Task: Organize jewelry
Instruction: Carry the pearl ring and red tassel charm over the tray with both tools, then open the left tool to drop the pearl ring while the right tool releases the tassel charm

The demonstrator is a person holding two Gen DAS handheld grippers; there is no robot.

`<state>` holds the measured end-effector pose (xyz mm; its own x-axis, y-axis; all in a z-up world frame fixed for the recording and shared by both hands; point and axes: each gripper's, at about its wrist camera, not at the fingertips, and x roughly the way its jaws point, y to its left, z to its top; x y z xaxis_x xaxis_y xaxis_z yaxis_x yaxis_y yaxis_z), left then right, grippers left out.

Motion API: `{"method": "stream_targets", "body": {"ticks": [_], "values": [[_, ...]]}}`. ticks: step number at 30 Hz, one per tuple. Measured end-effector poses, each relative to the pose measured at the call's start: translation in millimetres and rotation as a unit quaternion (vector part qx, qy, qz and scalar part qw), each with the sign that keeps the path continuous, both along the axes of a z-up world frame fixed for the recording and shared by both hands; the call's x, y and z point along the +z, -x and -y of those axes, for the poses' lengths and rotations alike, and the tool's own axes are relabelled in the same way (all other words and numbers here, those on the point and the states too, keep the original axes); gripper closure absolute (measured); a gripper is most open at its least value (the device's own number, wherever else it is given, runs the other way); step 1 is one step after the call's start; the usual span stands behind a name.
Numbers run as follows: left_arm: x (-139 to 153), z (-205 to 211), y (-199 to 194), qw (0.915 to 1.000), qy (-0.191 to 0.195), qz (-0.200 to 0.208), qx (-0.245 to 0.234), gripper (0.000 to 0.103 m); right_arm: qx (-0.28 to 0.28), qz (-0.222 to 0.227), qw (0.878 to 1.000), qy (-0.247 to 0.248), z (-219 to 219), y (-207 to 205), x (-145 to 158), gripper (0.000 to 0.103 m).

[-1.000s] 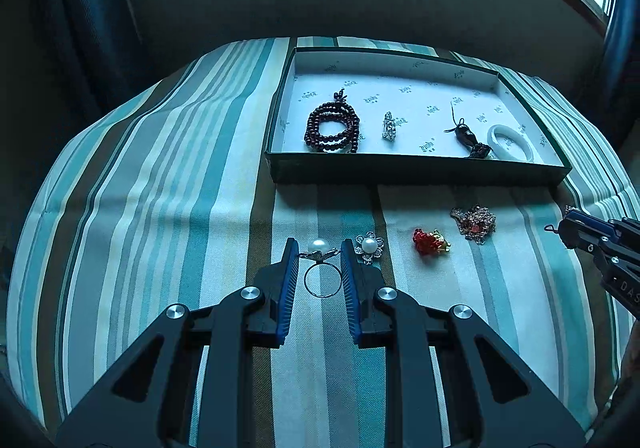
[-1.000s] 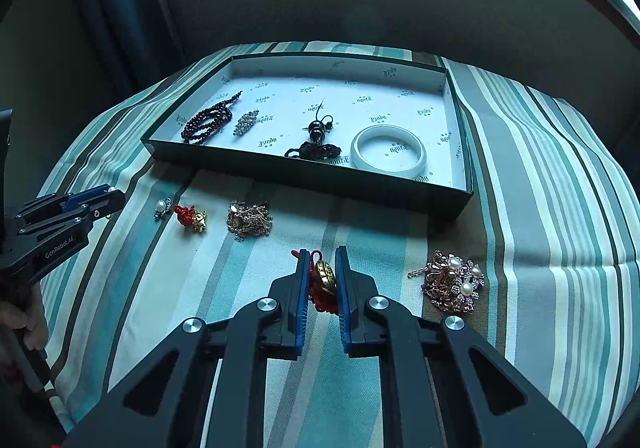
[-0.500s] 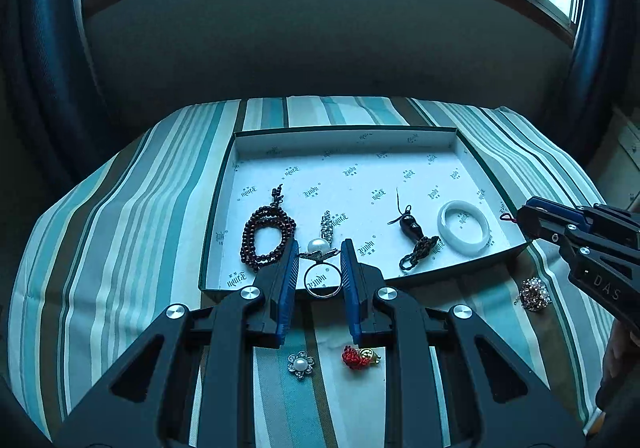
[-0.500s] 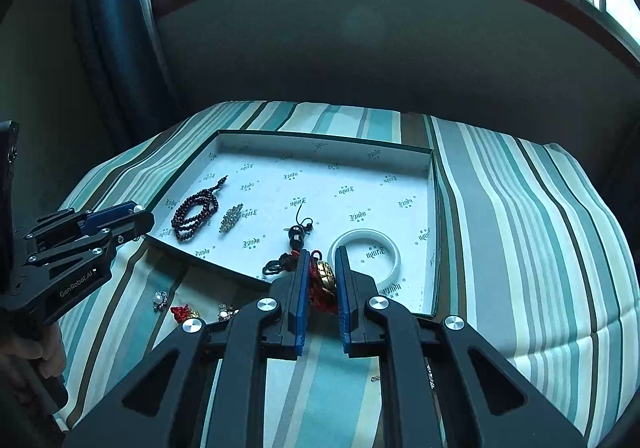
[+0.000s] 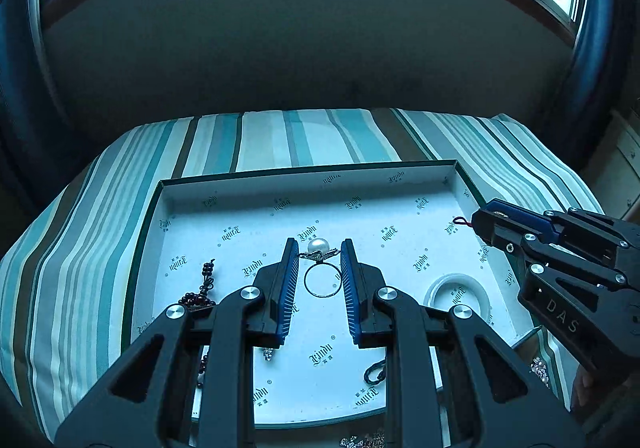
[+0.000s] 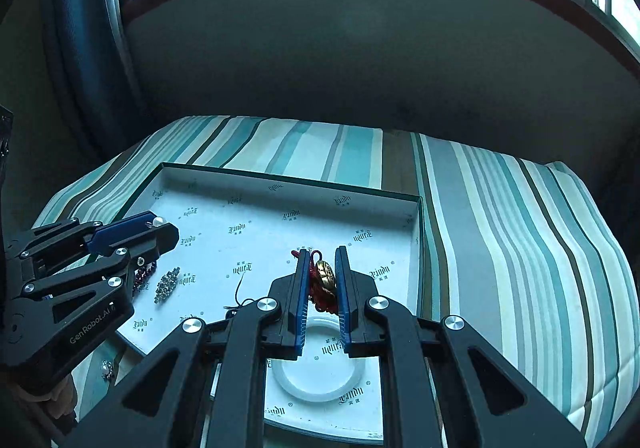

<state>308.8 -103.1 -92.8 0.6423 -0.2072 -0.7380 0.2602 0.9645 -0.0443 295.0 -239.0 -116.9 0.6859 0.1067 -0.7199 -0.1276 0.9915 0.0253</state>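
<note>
the left tool (image 5: 319, 254) pinches a pearl ring (image 5: 319, 268) between its blue-padded fingers (image 5: 289, 280), the pearl at the fingertips and the thin hoop hanging in the gap below it; the ring is held in the air over the middle of the shallow box (image 5: 256, 175), whose white lining carries small printed logos. the right tool (image 6: 322, 268) is pressed together on a gold charm with red cord (image 6: 324, 280), held over the right part of the same box, above the white bangle (image 6: 320, 388) that lies flat on the lining. in the left wrist view the right tool (image 5: 478, 221) comes in from the right edge with a loop of red cord showing at its tip, and the bangle (image 5: 458, 294) lies just below it near the box's right wall. a dark bead bracelet (image 5: 202, 294) lies on the lining at the left, partly hidden by the left tool's frame, and a small dark corded piece (image 5: 376, 372) lies toward the near side. in the right wrist view the left tool (image 6: 158, 226) reaches in from the left with the pearl visible at its tip; beneath it lies a small rhinestone piece (image 6: 167, 284) beside the dark beads. the box rests on a bed (image 6: 500, 215) with a teal, white and brown striped cover. outside the box's near wall, a small pearl flower piece (image 6: 106, 368) lies on the cover, and a sparkly cluster (image 5: 540, 370) shows at the lower right of the left wrist view.
</note>
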Motion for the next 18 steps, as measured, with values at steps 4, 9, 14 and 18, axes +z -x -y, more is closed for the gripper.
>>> {"method": "stream_targets", "body": {"ticks": [4,9,14,18], "values": [[-22.1,10.6,-19.2,0.9996,-0.020,-0.020,0.002,0.082,-0.002,-0.023,1.000,0.011,-0.2,-18.4,-22.0,0.090],[-40.8,13.8,-34.9,0.9986,-0.030,-0.043,0.007,0.082,-0.003,-0.046,0.999,0.016,0.4,-30.5,-42.3,0.090],[-48.3,15.3,-42.6,0.9979,-0.037,-0.051,0.011,0.082,-0.007,-0.055,0.998,0.021,2.0,-36.3,-51.1,0.090],[-52.8,18.6,-47.0,0.9973,-0.045,-0.056,0.014,0.081,-0.010,-0.061,0.998,0.022,3.1,-37.9,-55.3,0.090]]}}
